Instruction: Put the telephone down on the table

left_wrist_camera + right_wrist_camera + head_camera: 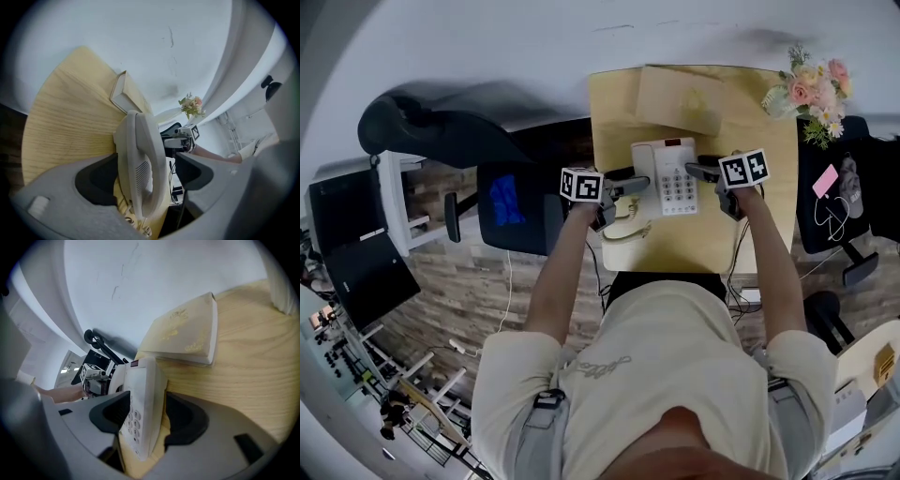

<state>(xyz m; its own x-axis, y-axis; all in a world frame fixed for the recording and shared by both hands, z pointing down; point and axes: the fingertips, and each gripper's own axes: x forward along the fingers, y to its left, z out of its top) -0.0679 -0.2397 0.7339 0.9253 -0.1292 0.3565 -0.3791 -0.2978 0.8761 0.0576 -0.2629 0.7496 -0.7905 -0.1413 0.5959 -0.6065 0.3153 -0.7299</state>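
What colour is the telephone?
The telephone is white with grey buttons, clearest in the head view.

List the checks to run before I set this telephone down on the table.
1. Right gripper tongs shut on the telephone base: ok.
2. Left gripper tongs shut on the handset: not ok; a gap shows beside one tong.
3. Bare table wood beside the base: ok.
4. Book apart from the base: cannot tell.
5. Coiled cord free of snags: cannot tell.
6. Flowers out of the way: ok, at the far corner.
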